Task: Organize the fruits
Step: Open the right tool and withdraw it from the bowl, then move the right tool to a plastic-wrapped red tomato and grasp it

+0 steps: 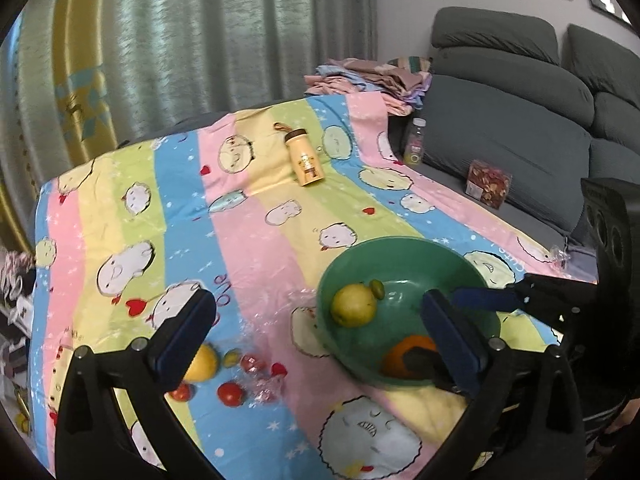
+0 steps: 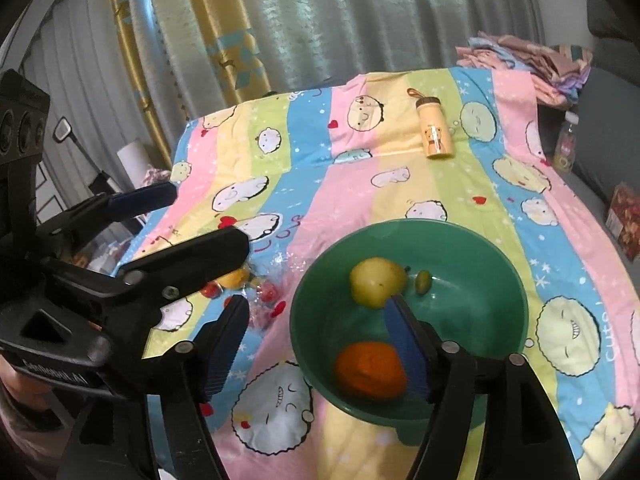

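Note:
A green bowl (image 1: 404, 264) (image 2: 460, 280) stands on the striped cartoon cloth. Inside it lie a yellow-green pear (image 1: 354, 305) (image 2: 376, 282), a small green fruit (image 1: 377, 289) (image 2: 423, 282) and an orange (image 1: 400, 356) (image 2: 370, 370). My left gripper (image 1: 320, 336) (image 2: 212, 218) is open wide and holds nothing, its right finger over the bowl's near side. My right gripper (image 2: 316, 346) is open just above the orange, pads clear of it. Left of the bowl, the cloth holds a lemon (image 1: 202, 364) (image 2: 234, 278), a small green fruit (image 1: 231, 358) and two tomatoes (image 1: 230, 394).
Clear plastic wrap with small red fruit (image 1: 256, 366) lies beside the tomatoes. A yellow bottle (image 1: 306, 160) (image 2: 436, 136) lies on its side at the far end. A grey sofa (image 1: 500, 140) with a red box (image 1: 488, 184) and a drink bottle (image 1: 414, 142) borders the right.

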